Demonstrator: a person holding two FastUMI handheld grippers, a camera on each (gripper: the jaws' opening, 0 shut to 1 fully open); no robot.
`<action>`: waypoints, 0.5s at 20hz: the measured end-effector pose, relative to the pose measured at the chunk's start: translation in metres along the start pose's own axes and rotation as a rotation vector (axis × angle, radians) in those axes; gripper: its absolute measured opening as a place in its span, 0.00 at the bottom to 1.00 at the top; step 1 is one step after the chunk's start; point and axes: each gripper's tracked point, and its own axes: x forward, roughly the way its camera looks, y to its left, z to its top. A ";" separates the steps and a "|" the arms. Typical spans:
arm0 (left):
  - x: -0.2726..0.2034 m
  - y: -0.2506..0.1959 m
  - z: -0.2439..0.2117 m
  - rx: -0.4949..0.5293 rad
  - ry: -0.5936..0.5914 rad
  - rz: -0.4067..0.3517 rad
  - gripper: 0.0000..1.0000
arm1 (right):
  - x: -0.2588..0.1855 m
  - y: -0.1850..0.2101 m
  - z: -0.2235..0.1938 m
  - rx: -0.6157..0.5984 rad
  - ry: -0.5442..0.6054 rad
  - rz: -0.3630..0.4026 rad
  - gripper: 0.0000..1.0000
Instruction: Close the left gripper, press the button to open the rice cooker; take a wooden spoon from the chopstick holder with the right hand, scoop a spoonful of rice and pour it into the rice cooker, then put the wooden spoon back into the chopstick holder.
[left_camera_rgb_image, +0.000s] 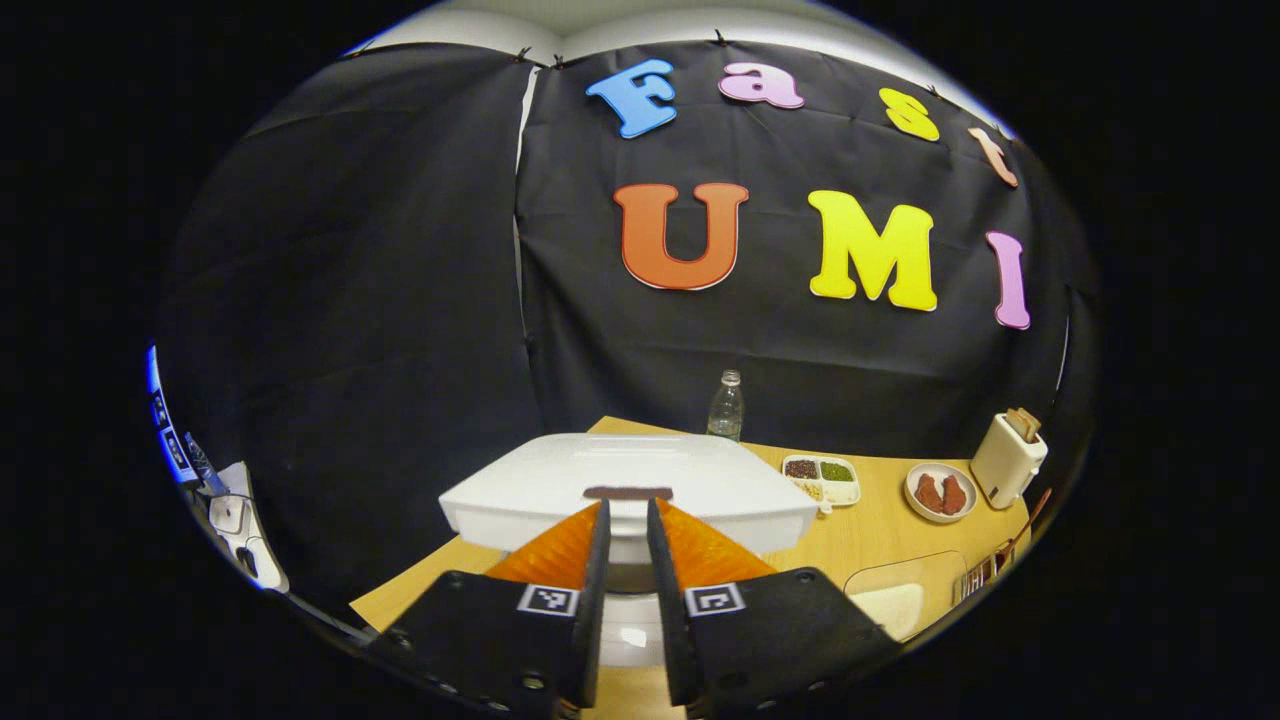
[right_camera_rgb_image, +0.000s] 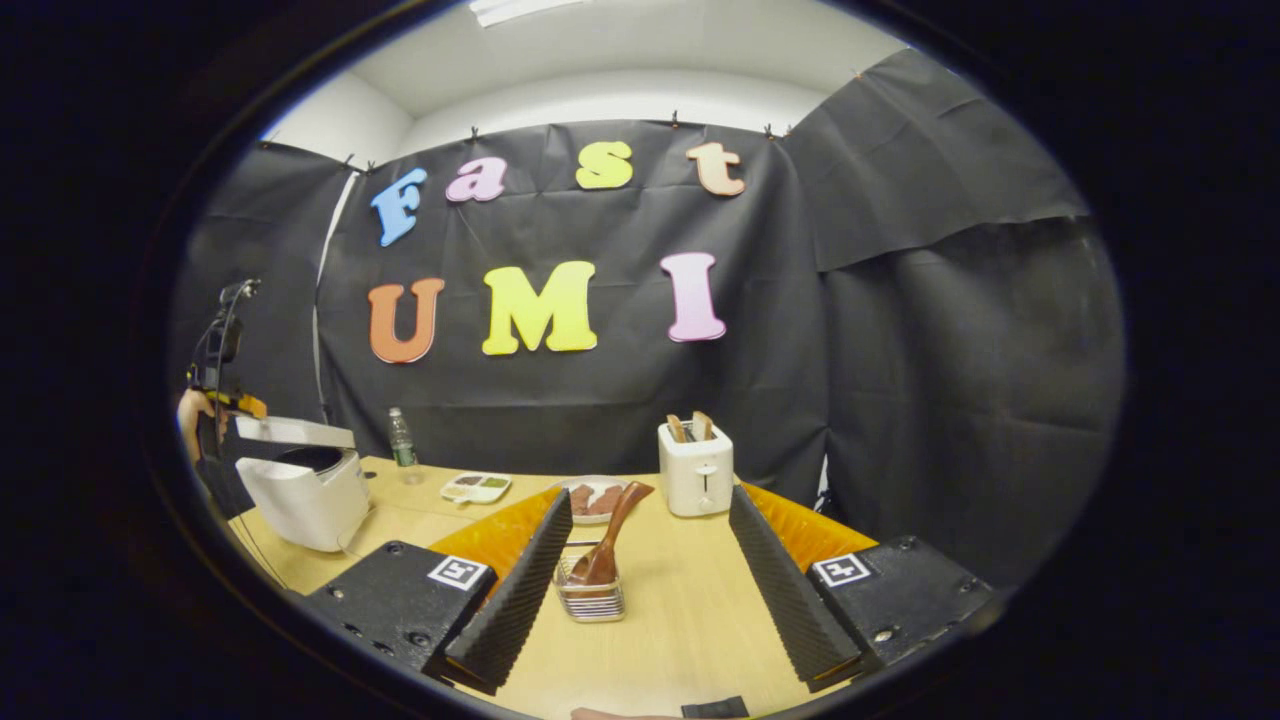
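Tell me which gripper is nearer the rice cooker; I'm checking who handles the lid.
Left. The left gripper sits right at the rice cooker, fingers nearly together at its front. The right gripper is open across the table, facing the spoon holder.

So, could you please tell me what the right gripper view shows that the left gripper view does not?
Right gripper view: the right gripper with jaws wide apart, and the rice cooker side-on, lid raised. Left gripper view: the left gripper, jaws close together, and a clear tub of rice. Shared: bottle, toaster, plate.
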 end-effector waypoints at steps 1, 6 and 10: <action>-0.005 -0.001 0.003 -0.001 -0.013 -0.009 0.34 | 0.000 0.000 -0.001 0.003 0.001 -0.002 1.00; -0.049 -0.008 0.008 -0.029 -0.077 -0.047 0.83 | -0.001 0.001 -0.004 0.006 0.015 -0.009 1.00; -0.086 -0.014 0.003 -0.047 -0.124 -0.090 0.94 | 0.004 -0.001 -0.005 0.011 0.016 -0.019 1.00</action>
